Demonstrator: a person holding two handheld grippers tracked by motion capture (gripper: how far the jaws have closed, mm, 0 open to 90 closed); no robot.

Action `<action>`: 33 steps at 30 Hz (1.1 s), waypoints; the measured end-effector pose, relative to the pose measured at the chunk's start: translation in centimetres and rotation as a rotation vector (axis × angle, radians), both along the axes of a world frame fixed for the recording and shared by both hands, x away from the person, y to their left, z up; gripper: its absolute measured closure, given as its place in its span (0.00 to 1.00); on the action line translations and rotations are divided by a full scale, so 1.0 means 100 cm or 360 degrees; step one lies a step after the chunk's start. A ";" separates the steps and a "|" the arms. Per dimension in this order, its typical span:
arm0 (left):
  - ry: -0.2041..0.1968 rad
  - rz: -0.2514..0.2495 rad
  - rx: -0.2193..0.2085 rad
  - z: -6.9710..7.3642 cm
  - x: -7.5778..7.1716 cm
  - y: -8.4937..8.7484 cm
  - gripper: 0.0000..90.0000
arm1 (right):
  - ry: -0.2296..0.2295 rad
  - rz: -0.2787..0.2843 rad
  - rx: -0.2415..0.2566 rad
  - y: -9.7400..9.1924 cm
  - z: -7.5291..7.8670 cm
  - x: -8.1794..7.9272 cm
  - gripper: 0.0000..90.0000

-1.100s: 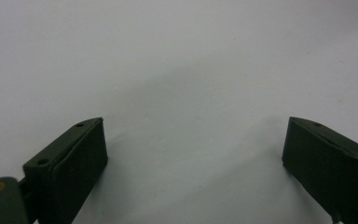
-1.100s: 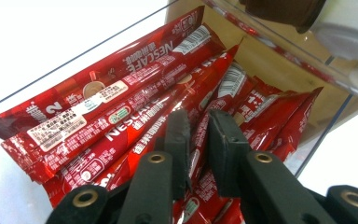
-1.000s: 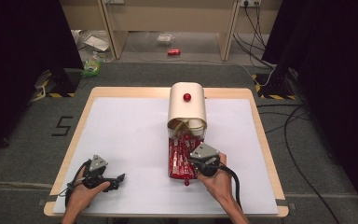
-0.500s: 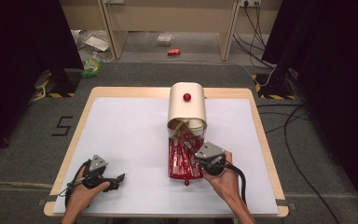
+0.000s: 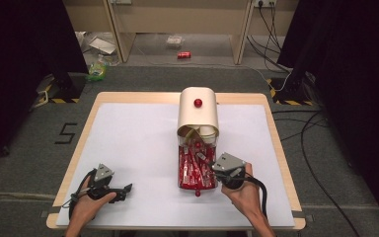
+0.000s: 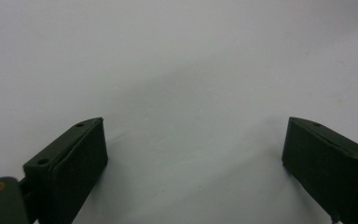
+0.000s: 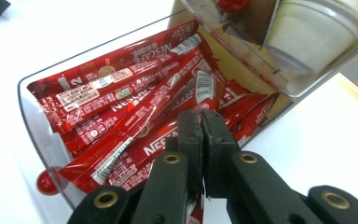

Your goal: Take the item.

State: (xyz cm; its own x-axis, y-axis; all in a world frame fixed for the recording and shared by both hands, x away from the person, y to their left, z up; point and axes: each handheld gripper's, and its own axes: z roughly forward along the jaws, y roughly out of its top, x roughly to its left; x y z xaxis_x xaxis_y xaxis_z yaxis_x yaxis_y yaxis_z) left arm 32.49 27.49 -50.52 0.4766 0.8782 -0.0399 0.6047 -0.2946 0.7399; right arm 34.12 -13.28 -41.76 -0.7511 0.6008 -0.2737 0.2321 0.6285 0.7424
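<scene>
Red coffee sachet [image 7: 196, 100] is pinched between the closed right tongs [image 7: 200, 122], just above the clear drawer [image 7: 30, 116] full of sachets. Left tongs [image 5: 123, 188] are held wide open with nothing between them, low over the white bench [image 5: 138, 143], well apart from the drawer. Beyond, a cream dispenser [image 5: 198, 111] with white cups [image 7: 314, 32] is seen.

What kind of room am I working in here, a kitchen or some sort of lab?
Most likely a lab or recording space, not a kitchen: a white-topped table on grey carpet, dark curtains at both sides, loose cables and hazard-striped stand feet on the floor.
</scene>
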 end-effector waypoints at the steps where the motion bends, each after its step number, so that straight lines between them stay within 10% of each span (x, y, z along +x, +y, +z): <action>1: 0.0000 0.0000 0.0000 0.000 0.000 0.000 0.07 | 0.0002 0.0001 0.0010 -0.001 0.001 -0.001 0.98; 33: -0.0001 0.0001 -0.0002 0.000 0.000 0.000 0.07 | -0.0048 -0.0042 0.0135 -0.042 0.009 -0.031 0.98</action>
State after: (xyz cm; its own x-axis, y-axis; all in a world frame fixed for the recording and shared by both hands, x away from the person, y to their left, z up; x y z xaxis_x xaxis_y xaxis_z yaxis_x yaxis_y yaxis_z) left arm 32.47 27.49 -50.52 0.4762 0.8784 -0.0405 0.6044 -0.2935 0.7407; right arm 31.01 -17.43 -40.87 -0.7267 0.6424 -0.2433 0.2244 0.5568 0.7998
